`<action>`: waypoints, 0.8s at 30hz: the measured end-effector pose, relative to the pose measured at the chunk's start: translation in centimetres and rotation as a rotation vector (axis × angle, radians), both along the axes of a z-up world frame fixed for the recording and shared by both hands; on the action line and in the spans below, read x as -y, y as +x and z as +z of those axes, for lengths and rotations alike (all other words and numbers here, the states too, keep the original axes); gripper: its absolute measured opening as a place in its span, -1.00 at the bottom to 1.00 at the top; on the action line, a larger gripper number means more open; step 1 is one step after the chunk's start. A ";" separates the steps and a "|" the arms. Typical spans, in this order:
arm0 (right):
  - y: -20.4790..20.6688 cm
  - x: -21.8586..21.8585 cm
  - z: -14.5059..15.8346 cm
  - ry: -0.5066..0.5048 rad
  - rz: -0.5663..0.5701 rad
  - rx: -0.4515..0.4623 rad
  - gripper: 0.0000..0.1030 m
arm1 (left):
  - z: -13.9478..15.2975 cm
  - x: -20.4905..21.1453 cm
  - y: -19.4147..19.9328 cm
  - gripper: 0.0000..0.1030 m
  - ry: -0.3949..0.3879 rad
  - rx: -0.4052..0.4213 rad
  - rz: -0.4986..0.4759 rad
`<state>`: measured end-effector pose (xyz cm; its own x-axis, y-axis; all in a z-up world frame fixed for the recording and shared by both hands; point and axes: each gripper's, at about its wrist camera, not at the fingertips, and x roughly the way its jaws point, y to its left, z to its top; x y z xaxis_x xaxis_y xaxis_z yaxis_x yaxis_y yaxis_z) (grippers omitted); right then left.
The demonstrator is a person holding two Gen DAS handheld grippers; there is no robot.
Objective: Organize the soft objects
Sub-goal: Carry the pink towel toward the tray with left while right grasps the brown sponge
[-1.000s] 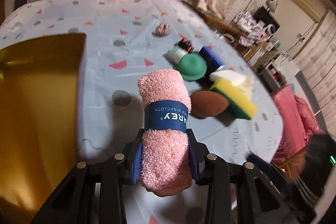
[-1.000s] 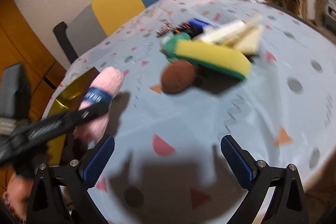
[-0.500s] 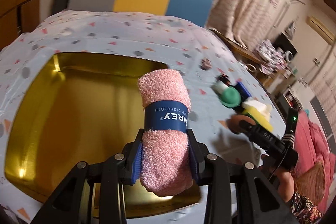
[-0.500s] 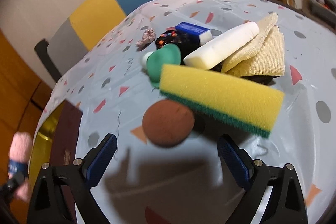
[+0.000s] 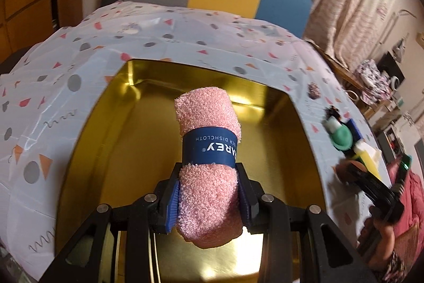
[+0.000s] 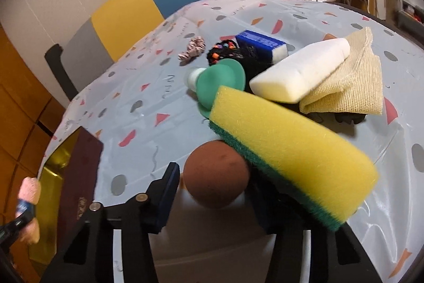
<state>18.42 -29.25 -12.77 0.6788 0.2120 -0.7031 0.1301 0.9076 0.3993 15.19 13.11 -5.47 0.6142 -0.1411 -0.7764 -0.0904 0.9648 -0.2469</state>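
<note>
My left gripper [image 5: 209,192] is shut on a rolled pink dishcloth [image 5: 206,118] with a blue paper band, held over the gold tray [image 5: 127,139]. In the right wrist view, a brown ball [image 6: 216,171] sits on the table between the jaws of my right gripper [image 6: 216,188], which are closing. A thin gap still shows between the left pad [image 6: 169,192] and the ball. The right finger is hidden behind a yellow and green sponge [image 6: 286,150] that leans over the ball. The pink dishcloth [image 6: 30,187] also shows at the far left there.
Behind the ball lie a white foam block [image 6: 299,73], a folded beige mesh cloth [image 6: 352,92], a green cap-like thing [image 6: 222,81], a blue block [image 6: 259,44], a black beaded item [image 6: 222,51] and a scrunchie [image 6: 192,48]. A dark red panel [image 6: 79,177] stands beside the tray. A chair stands beyond the table.
The left gripper carried the dishcloth from beside the tray to above its middle. The right gripper moved up to the brown ball and its jaws narrowed around it.
</note>
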 end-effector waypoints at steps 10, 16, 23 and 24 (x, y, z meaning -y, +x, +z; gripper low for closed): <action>-2.3 -2.7 1.4 0.049 0.099 0.046 -0.16 | -1.3 -2.9 3.9 -0.28 0.038 -0.066 0.049; -3.8 -4.4 2.6 0.076 0.142 0.079 -0.16 | -2.4 -3.7 6.6 -0.27 0.070 -0.113 0.081; -5.0 -4.9 3.5 0.098 0.154 0.095 -0.16 | -3.3 -4.1 8.4 -0.11 0.118 -0.153 0.097; -5.1 -4.9 3.6 0.102 0.151 0.096 -0.16 | -3.2 -4.1 8.3 -0.10 0.120 -0.149 0.096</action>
